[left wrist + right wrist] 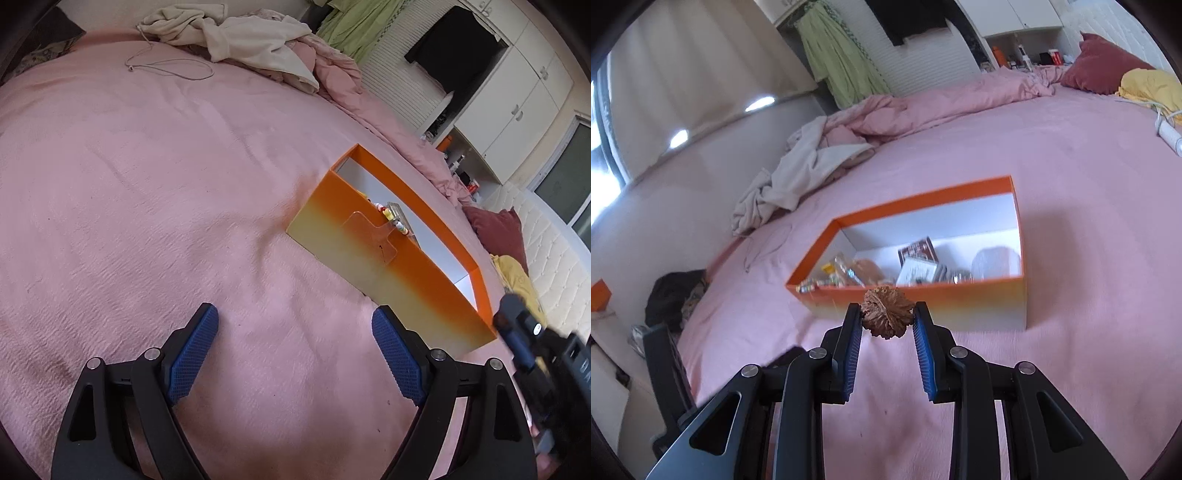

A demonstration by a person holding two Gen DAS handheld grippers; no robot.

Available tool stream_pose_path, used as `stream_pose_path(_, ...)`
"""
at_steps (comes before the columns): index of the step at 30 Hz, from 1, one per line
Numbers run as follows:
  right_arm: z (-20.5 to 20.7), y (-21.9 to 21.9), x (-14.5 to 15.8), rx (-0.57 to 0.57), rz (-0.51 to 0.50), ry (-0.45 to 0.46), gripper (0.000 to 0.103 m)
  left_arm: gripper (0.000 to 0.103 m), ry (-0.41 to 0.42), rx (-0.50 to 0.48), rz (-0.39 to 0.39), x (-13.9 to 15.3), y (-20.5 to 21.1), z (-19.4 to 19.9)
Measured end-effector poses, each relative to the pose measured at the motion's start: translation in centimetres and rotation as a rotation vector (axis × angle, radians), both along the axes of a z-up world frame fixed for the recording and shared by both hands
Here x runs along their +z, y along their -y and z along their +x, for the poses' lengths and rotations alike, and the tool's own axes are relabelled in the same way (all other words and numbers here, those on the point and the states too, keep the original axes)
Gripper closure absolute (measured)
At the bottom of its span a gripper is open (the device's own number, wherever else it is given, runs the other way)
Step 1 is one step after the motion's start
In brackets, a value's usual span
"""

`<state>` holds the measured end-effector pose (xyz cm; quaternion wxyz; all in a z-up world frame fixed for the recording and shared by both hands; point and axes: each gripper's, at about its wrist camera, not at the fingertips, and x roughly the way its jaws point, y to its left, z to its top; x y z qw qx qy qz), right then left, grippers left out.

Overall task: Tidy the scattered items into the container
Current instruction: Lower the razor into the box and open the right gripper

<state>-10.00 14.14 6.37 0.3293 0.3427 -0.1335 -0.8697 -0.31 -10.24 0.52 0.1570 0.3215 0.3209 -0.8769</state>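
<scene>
An orange box (pixel 960 302) with a white inside sits on the pink bed; it holds several small items, among them a brown packet (pixel 918 251) and a bead string (pixel 812 286). My right gripper (pixel 887 314) is shut on a brown walnut (pixel 886 312) and holds it in the air just short of the box's near wall. My left gripper (pixel 295 321) is open and empty over bare bedspread, left of the box (pixel 369 251). The right gripper's body (pixel 524 332) shows at the left wrist view's right edge.
A cream garment (pixel 798 177) and a rumpled pink duvet (pixel 923 107) lie at the far side of the bed. A thin cord (pixel 166 68) lies on the spread. A maroon pillow (pixel 1104 62) and a yellow cloth (pixel 1152 86) are at the right.
</scene>
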Motion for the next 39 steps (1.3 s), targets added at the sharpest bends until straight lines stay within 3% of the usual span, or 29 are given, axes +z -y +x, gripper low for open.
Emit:
stream_pose_path(3, -2.1, 0.8, 1.9, -0.02, 0.008, -0.011, 0.075, 0.016, 0.002, -0.003, -0.007, 0.0, -0.1, 0.0)
stream_pose_path(5, -3.7, 1.5, 2.2, -0.038, 0.049, 0.038, 0.071, 0.016, -0.006, -0.003, -0.004, -0.1, 0.0, 0.1)
stream_pose_path(11, -1.7, -2.0, 2.6, -0.166, -0.055, -0.01, 0.032, 0.015, 0.001, -0.005, -0.017, -0.2, -0.1, -0.2)
stream_pose_path(17, 0.7, -6.2, -1.1, -0.307, 0.031, 0.011, 0.032, 0.015, 0.0, -0.009, -0.023, -0.2, -0.2, -0.1)
stream_pose_path(19, 1.2, -7.1, -2.5, -0.316, 0.095, 0.027, 0.032, 0.015, -0.005, -0.012, -0.023, -0.2, -0.2, 0.0)
stream_pose_path(23, 0.6, -8.2, -5.4, -0.281, 0.115, 0.145, 0.033, 0.016, -0.023, -0.022, -0.003, 0.0, 0.1, -0.1)
stream_pose_path(25, 0.6, -8.6, -5.4, -0.283, 0.099, 0.149, 0.034, 0.023, -0.017, -0.028, -0.008, 0.2, 0.2, -0.7)
stream_pose_path(26, 0.7, -8.6, -5.4, -0.282, 0.1, 0.15, 0.034, 0.029, 0.001, -0.026, -0.024, 0.3, 0.1, -1.1)
stream_pose_path(30, 0.9, -7.8, -5.3, -0.262, 0.137, 0.137, 0.034, 0.03, 0.01, -0.094, -0.078, 1.4, -0.7, -3.0)
stream_pose_path(34, 0.7, -8.2, -5.6, -0.258, 0.106, 0.151, 0.034, 0.03, 0.072, -0.176, -0.219, 2.6, -2.0, -5.5)
stream_pose_path(36, 0.6, -8.4, -5.7, -0.258, 0.099, 0.152, 0.033, 0.053, 0.141, -0.241, -0.263, 2.3, -2.4, -7.1)
stream_pose_path(37, 0.7, -8.3, -5.7, -0.258, 0.101, 0.152, 0.033, 0.081, 0.159, -0.267, -0.269, 2.2, -2.5, -7.7)
stream_pose_path(38, 0.7, -8.3, -5.7, -0.258, 0.104, 0.152, 0.033, 0.087, 0.17, -0.285, -0.273, 2.2, -2.6, -8.0)
stream_pose_path(39, 0.7, -8.2, -5.7, -0.258, 0.106, 0.152, 0.033, 0.088, 0.167, -0.294, -0.275, 2.4, -2.6, -8.0)
